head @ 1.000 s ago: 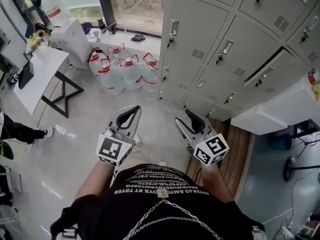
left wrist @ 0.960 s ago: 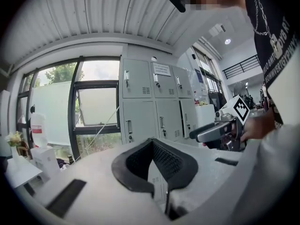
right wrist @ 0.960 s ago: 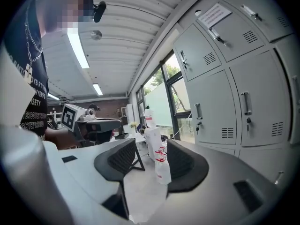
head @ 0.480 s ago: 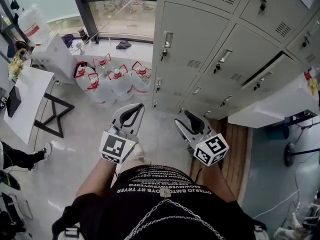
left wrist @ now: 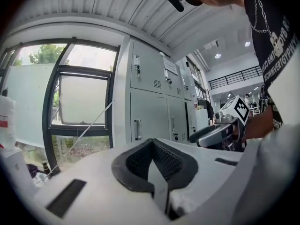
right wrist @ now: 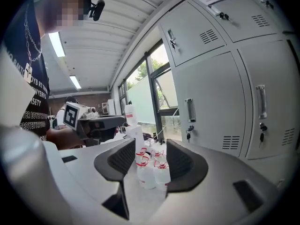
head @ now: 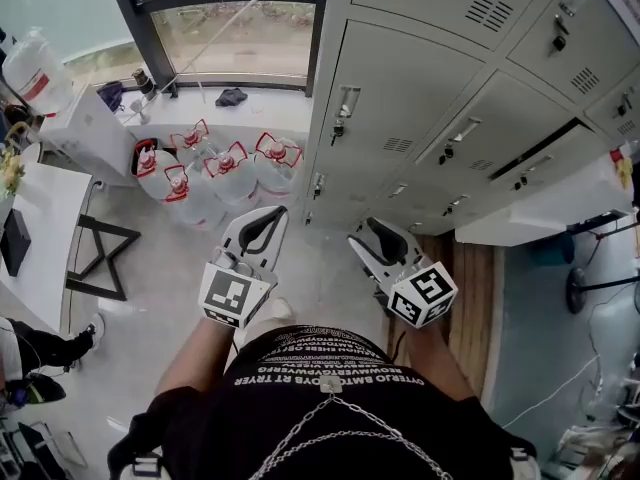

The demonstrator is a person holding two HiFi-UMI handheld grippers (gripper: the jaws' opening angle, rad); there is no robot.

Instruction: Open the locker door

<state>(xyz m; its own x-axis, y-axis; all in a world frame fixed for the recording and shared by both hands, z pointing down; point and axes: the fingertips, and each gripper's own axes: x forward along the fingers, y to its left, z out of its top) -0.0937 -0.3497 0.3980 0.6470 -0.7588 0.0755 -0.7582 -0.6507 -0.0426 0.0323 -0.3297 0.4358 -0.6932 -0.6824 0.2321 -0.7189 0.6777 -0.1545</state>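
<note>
Facing the closed locker door (head: 400,78), two handheld grippers are pictured well short of its upright handle (head: 347,102), under which a key (right wrist: 188,134) is hung. The left gripper (left wrist: 151,144) is seen with its pads pressed together on nothing; the right gripper (right wrist: 151,144) is held with its jaws apart and empty. The narrow handle could be missed, or the key snagged, if the reach is misjudged; water bottles (head: 215,173) massed beside the lockers could be struck.

Open floor (head: 170,268) ahead up to lockers (head: 400,78), water jugs (head: 215,173) clustered at their left
</note>
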